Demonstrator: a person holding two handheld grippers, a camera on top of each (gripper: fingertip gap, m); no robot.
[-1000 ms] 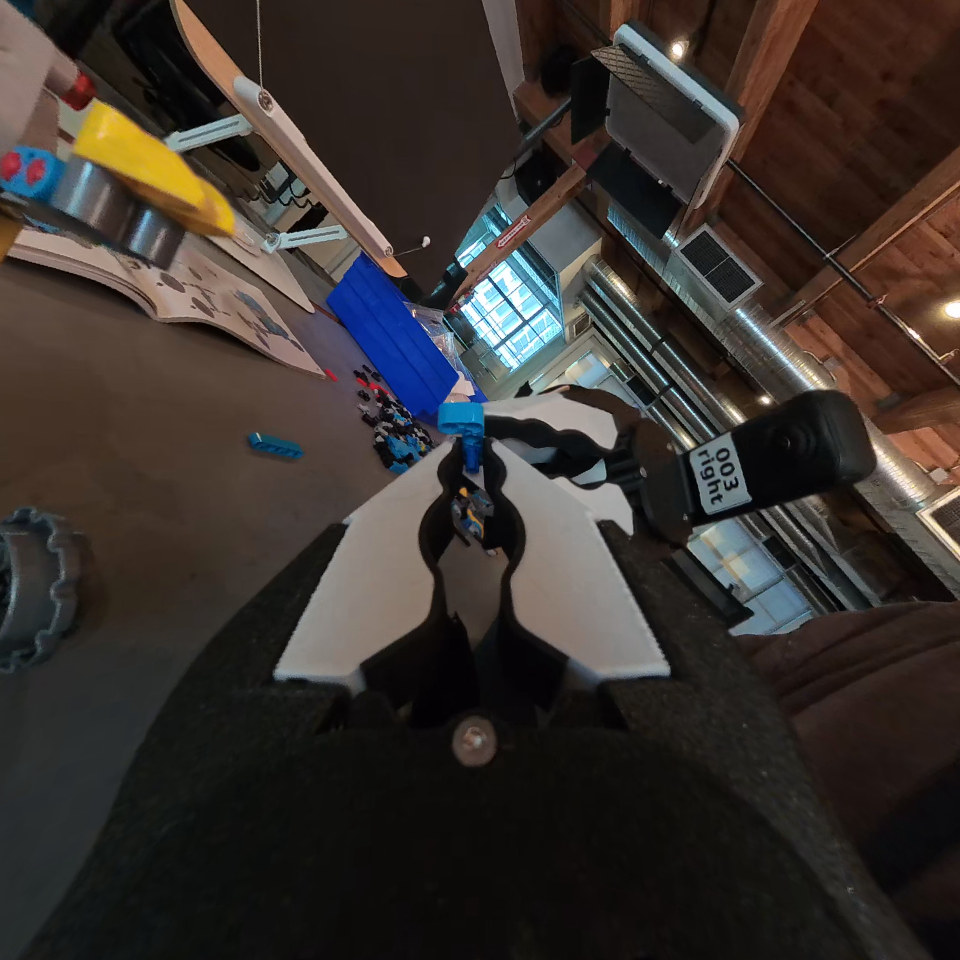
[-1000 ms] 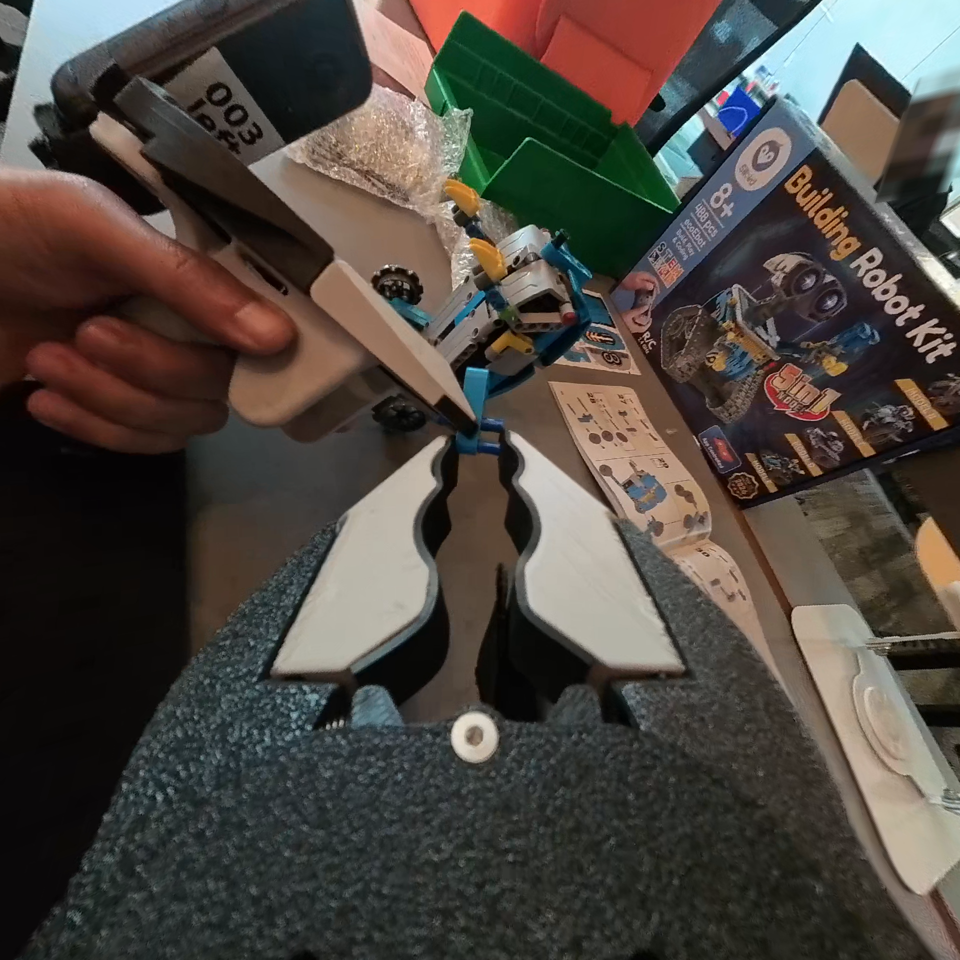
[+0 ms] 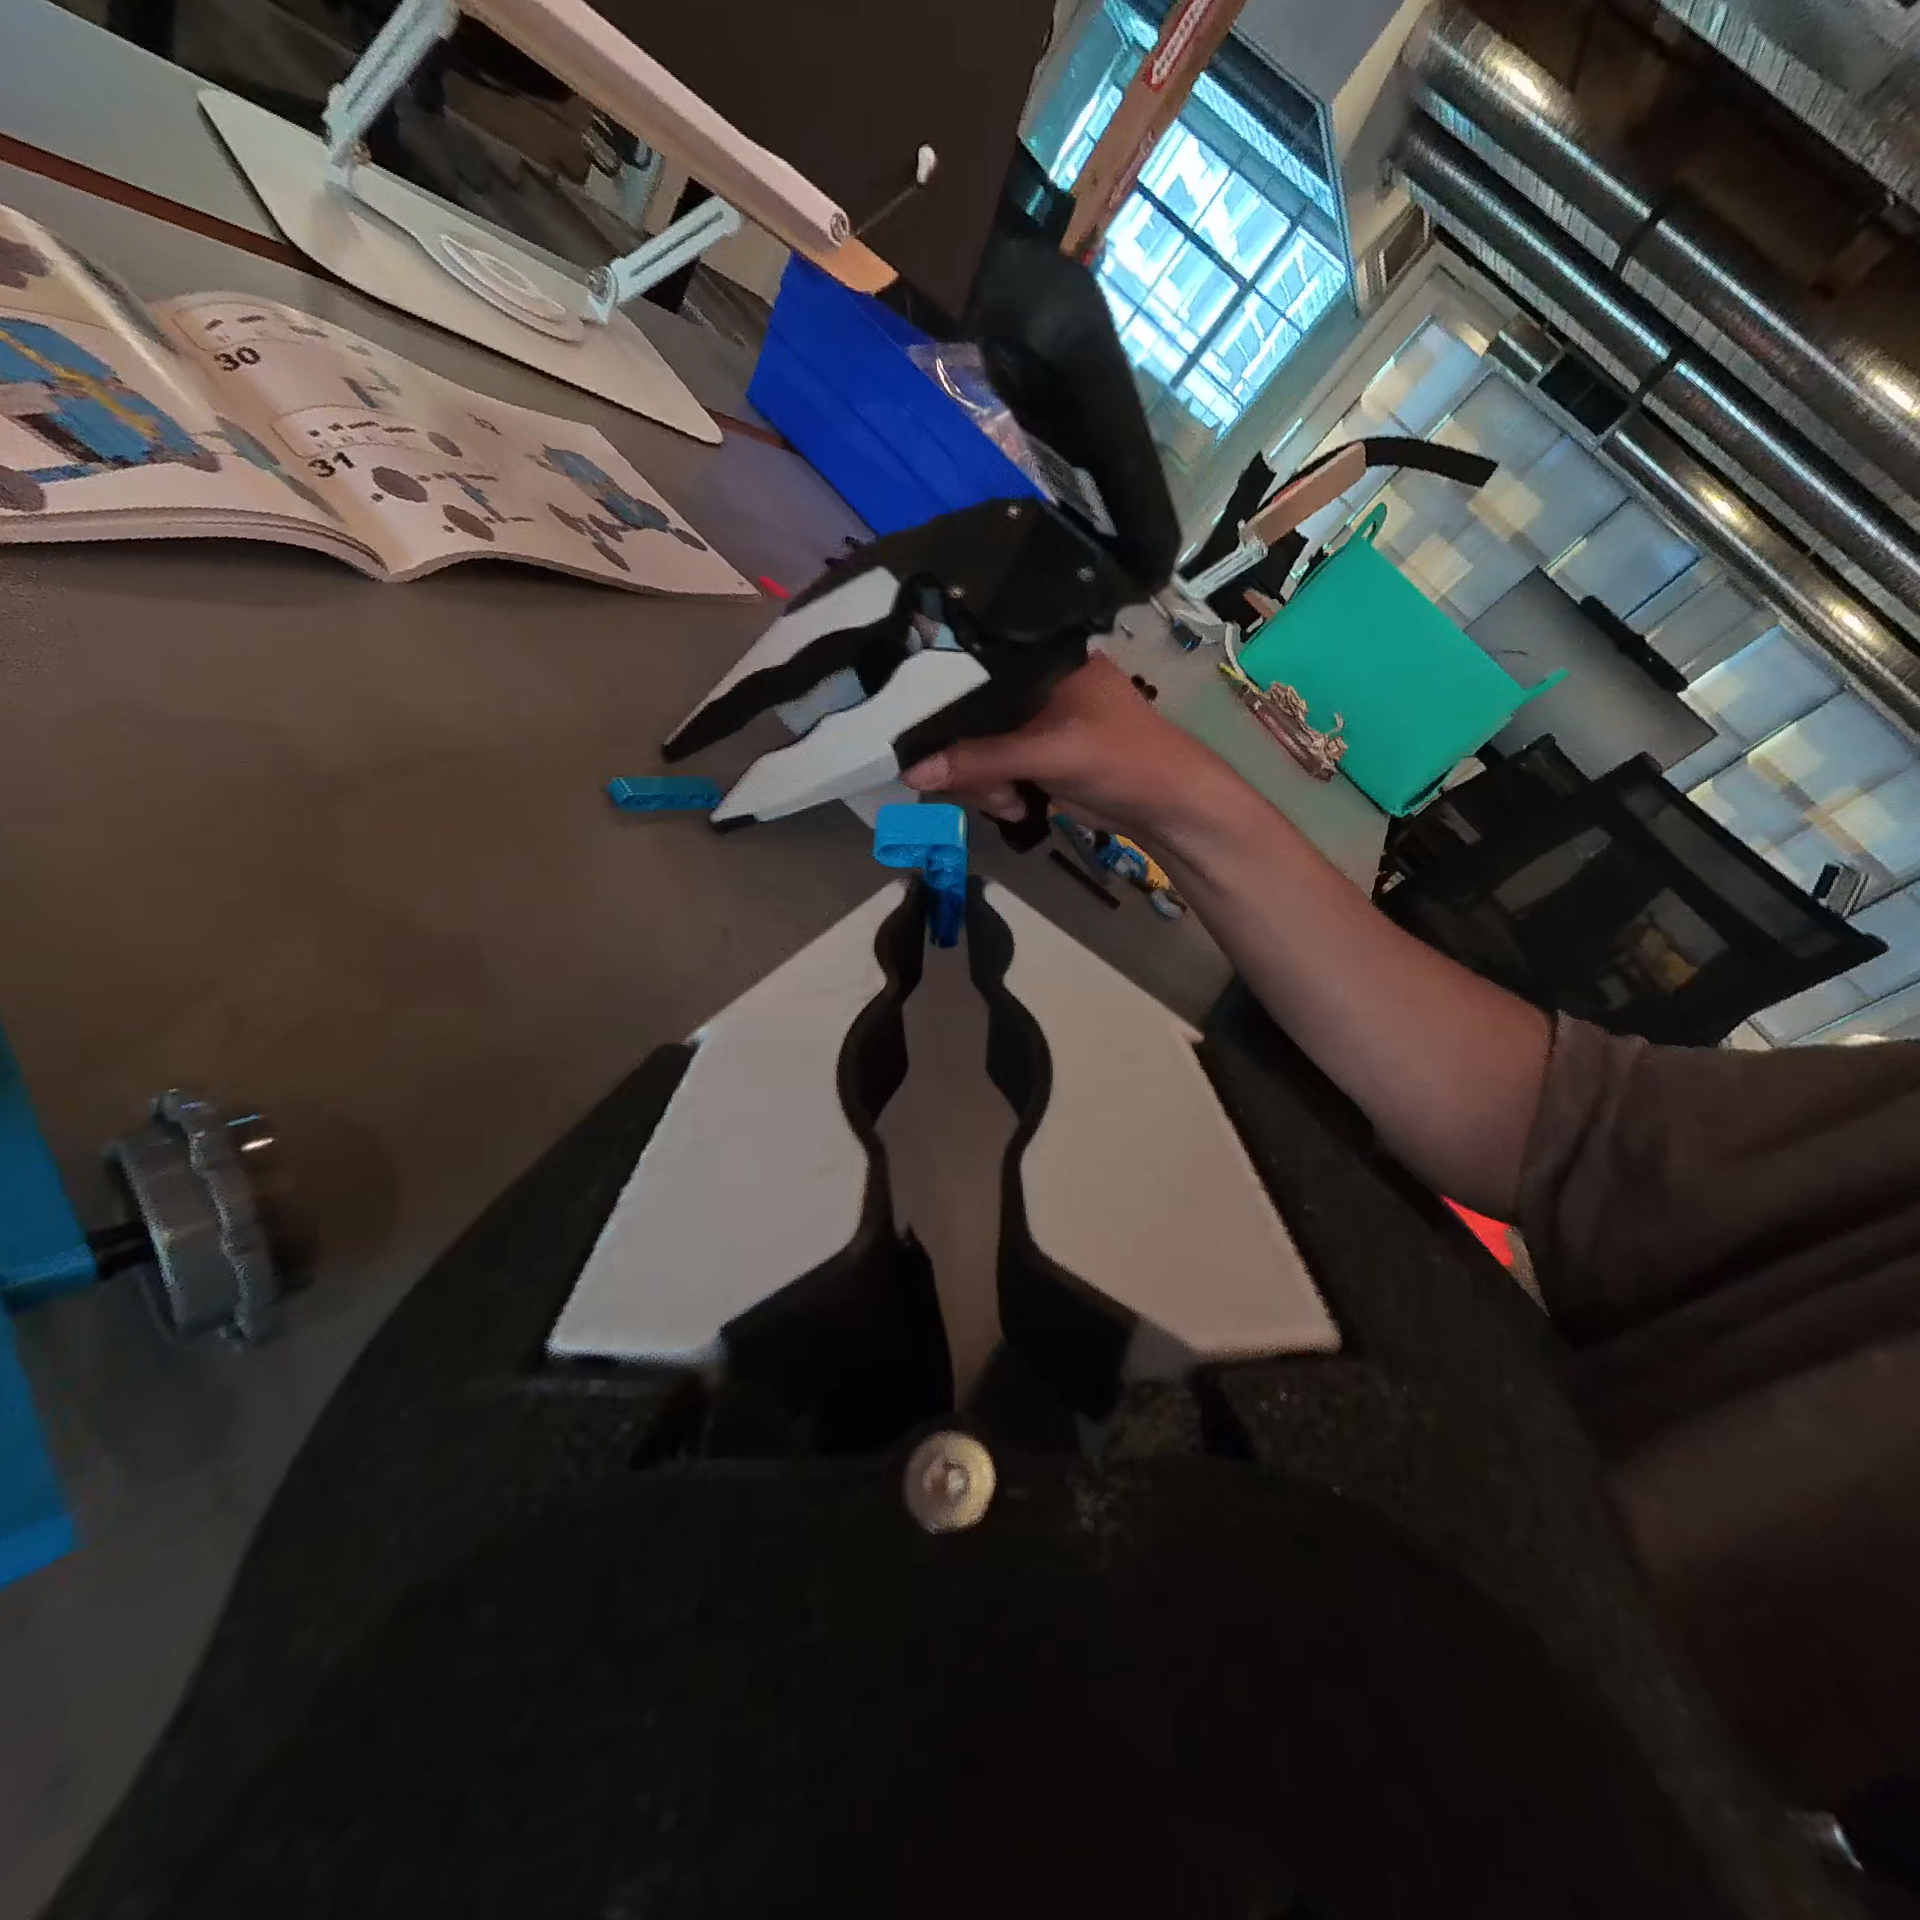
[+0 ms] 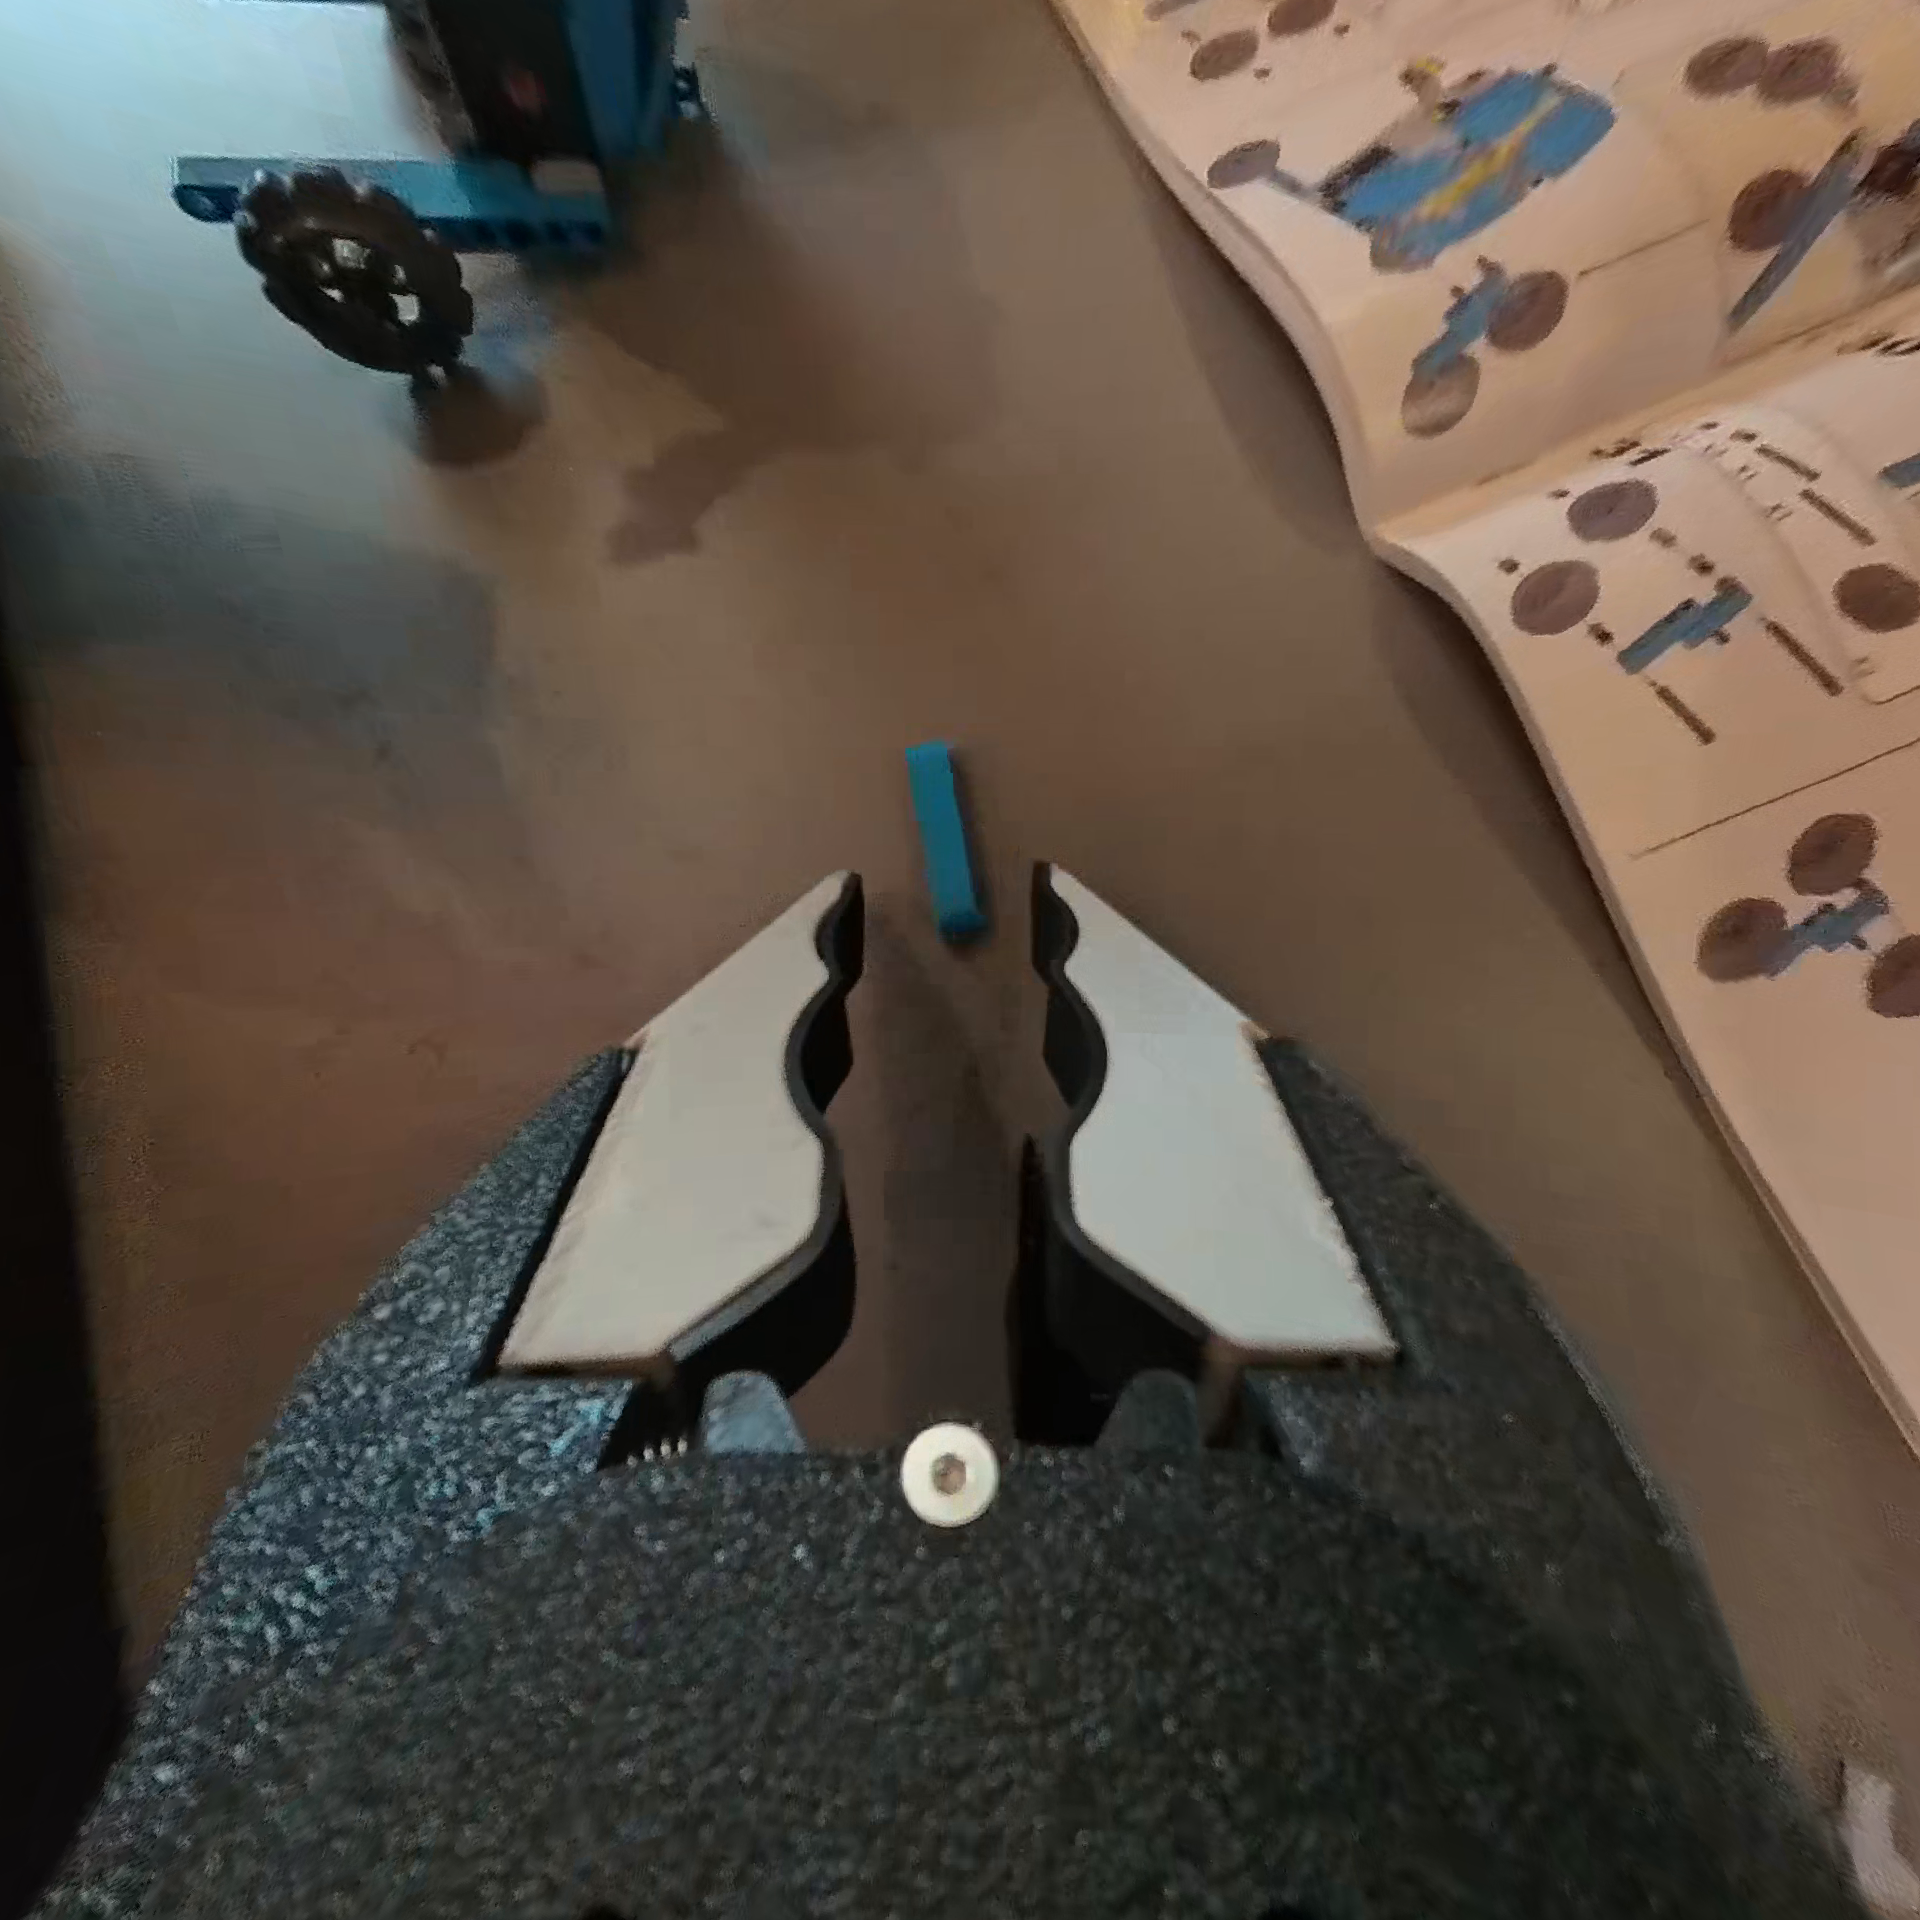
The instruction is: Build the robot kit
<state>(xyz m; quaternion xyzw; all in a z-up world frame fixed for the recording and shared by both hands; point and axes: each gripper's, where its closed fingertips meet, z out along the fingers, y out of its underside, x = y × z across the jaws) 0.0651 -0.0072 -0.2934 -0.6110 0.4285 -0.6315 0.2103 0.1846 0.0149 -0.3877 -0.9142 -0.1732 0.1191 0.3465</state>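
Pinching a small blue connector piece (image 3: 923,847) at its tips, the left gripper (image 3: 943,902) has its jaws nearly closed on it above the brown table (image 3: 364,831). Beyond, a hand (image 3: 1049,753) holds the right gripper (image 3: 717,784) near a blue beam (image 3: 663,794), by an instruction booklet (image 3: 343,457).

From the right wrist, the right gripper (image 4: 945,894) hangs with jaws parted over the blue beam (image 4: 945,842), which lies on the table just ahead of the tips; a wheeled blue model (image 4: 436,177) stands farther off.

Right gripper (image 4: 945,904): wide apart above bare brown table (image 4: 727,644), small blue beam (image 4: 945,842) lying just past the tips at 12 o'clock.
Way at 10 o'clock: blocked by toy car (image 4: 436,156) with black wheel (image 4: 348,275).
Way at 2 o'clock: covered by open booklet (image 4: 1558,468).
Left gripper (image 3: 940,904): pinched on blue piece (image 3: 920,842); right gripper (image 3: 707,784) close at 11 o'clock.
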